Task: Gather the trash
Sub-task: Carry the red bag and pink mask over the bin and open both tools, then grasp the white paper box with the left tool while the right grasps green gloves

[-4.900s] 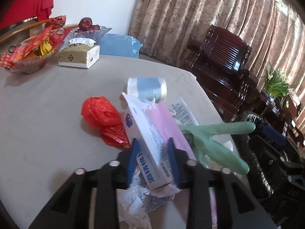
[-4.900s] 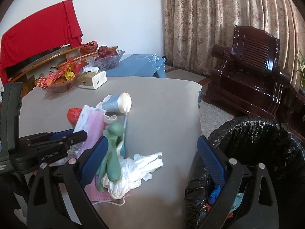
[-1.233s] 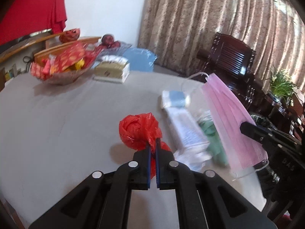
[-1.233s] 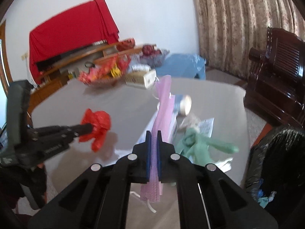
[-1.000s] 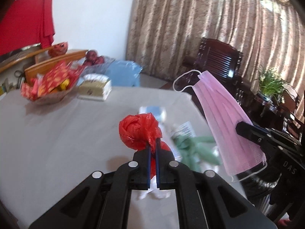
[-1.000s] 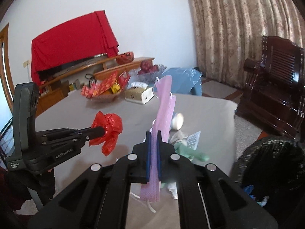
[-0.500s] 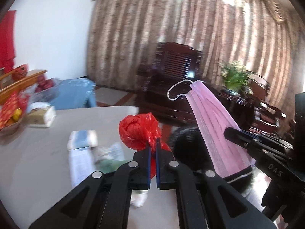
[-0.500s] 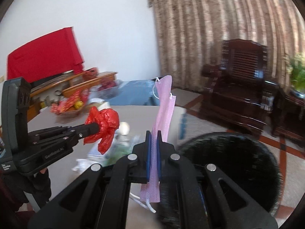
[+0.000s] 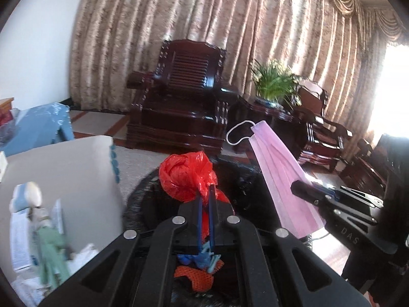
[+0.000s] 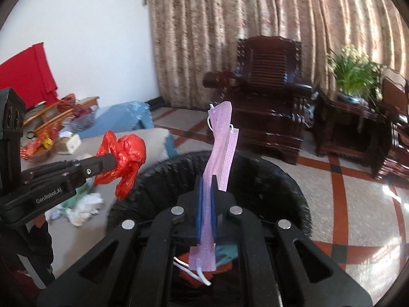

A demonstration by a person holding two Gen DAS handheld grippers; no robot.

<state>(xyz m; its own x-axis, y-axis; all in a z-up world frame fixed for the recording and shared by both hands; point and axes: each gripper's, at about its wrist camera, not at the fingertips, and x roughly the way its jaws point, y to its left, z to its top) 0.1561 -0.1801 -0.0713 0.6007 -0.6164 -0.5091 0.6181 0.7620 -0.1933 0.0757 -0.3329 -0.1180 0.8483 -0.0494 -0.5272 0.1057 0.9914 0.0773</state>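
Observation:
My left gripper [image 9: 205, 192] is shut on a crumpled red plastic bag [image 9: 186, 176] and holds it over the black-lined trash bin [image 9: 143, 192]. My right gripper [image 10: 206, 179] has a pink face mask [image 10: 222, 138] standing upright between its pads, and its jaws are opening. It hangs over the bin [image 10: 281, 176] too. In the right wrist view the red bag [image 10: 125, 156] and left gripper [image 10: 112, 160] are to the left. The mask [image 9: 278, 179] shows at right in the left wrist view. Orange and blue trash lies inside the bin.
The grey table [image 9: 64, 174] to the left carries a green glove [image 9: 51, 245], a paper cup [image 9: 25, 197] and crumpled tissue [image 10: 81, 207]. A dark wooden armchair [image 9: 179, 102], a potted plant [image 9: 273, 81] and a blue stool [image 9: 38, 125] stand beyond.
Both grippers swung right from the table to above the bin, carrying the red bag and the mask. The table's trash now sits at the far left.

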